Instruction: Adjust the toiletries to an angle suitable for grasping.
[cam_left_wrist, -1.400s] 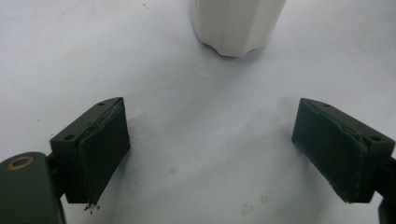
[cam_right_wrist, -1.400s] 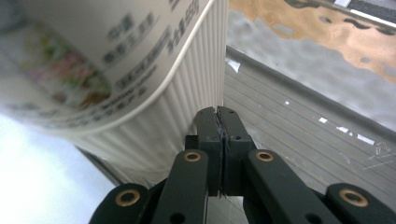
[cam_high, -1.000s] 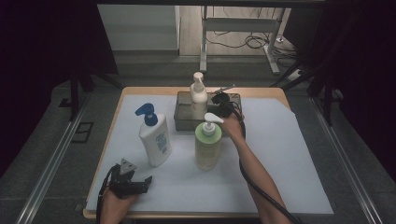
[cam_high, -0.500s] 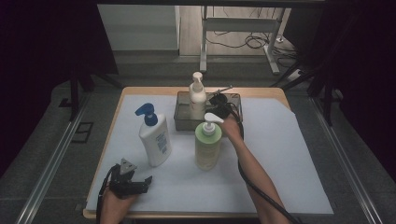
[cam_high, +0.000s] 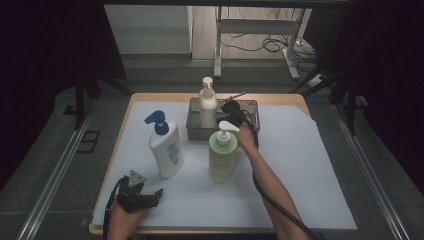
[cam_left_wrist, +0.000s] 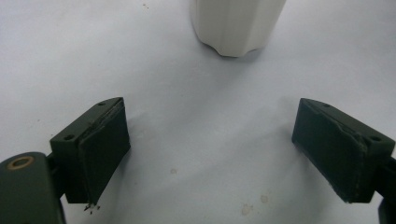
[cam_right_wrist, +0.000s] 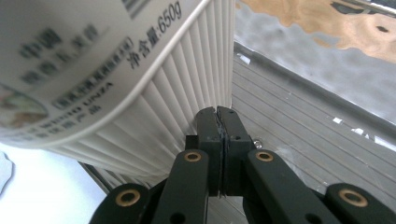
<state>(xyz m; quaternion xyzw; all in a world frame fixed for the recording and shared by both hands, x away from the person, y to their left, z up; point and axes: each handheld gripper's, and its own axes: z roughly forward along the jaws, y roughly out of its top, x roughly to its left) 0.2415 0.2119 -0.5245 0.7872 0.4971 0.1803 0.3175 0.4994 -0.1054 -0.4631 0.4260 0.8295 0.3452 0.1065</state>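
Nothing has moved: cream bottle (cam_right_wrist: 107, 70) touches shut right gripper (cam_right_wrist: 219, 112).

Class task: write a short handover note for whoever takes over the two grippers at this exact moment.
Left gripper: open, holding nothing, low over the white sheet near the table's front-left corner.
Right gripper: shut with nothing between its pads, tips against the ribbed side of the cream pump bottle.
Things: that bottle stands in the grey tray at the back. The white bottle with the blue pump and the green bottle stand on the sheet.
Done: one bottle in the tray.
Left, probably: the two on the sheet.
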